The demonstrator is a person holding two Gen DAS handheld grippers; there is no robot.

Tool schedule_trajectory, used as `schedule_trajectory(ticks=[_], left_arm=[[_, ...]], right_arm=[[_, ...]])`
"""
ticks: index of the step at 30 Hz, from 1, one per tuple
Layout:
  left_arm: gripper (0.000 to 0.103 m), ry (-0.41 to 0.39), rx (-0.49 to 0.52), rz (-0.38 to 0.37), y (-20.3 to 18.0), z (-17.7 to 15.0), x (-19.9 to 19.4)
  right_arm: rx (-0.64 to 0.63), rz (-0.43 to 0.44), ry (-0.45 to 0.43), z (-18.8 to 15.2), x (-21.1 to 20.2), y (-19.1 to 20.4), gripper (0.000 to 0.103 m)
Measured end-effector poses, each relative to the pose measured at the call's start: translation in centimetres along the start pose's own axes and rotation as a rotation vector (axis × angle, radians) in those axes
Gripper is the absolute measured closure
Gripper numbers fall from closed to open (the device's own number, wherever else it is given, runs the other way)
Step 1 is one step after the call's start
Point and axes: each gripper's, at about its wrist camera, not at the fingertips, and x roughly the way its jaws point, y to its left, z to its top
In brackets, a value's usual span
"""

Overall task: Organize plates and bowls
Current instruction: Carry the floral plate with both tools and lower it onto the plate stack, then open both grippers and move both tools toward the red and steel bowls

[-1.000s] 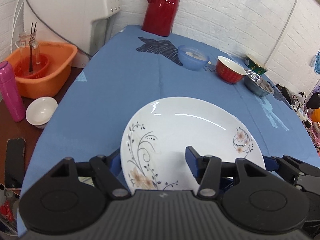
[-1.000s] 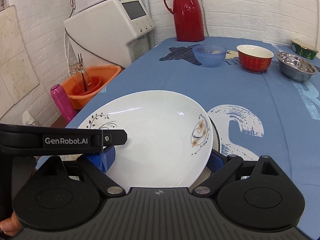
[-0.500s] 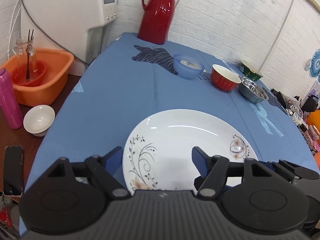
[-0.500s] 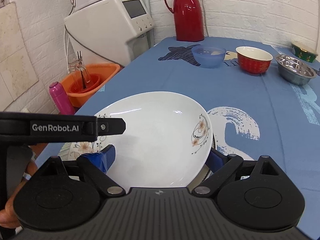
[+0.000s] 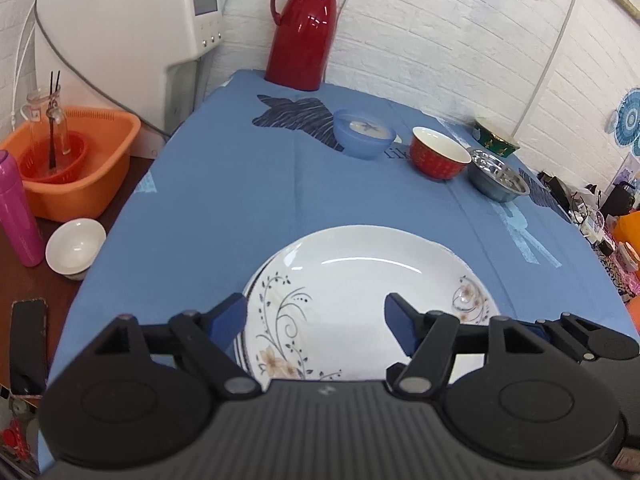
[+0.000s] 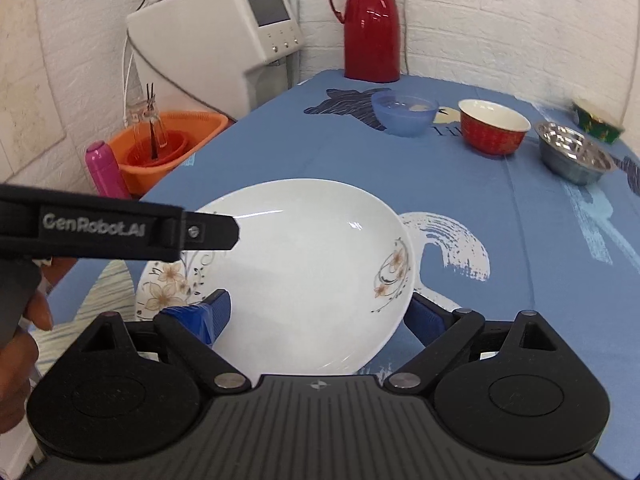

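On the blue counter the floral plate sits atop another; both the left gripper and right gripper have jaws spread, gripping nothing. Probably best backing straight out, no rim bumps.

My left gripper has a matte black housing with fine lengthwise ribs and a small emblem at its front edge. Two round black discs flank the ribs. Black linkage arms with triangular cut-outs pivot on silver screws and end in blue fingers.

My right gripper is of the same build: ribbed black body, twin discs, silver pivot screws, blue fingers. Left of the right gripper's blue fingers, a black bar of the left gripper carries white "GenRobot.AI" lettering and one small screw.
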Motion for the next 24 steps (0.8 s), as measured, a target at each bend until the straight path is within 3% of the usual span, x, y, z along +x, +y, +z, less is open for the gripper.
schedule_trajectory(ticks=[11,24], left_arm=[[0.034,-0.004,0.010,-0.008,-1.2,0.3,-0.6],[0.032,0.019,0.109,-0.029,-8.0,0.8,0.4]], right_arm=[[0.222,0.060,-0.029,-2.1,-2.8,-4.1,0.022],[0.359,0.040,-0.046,-4.9,-5.1,-10.3,0.022]])
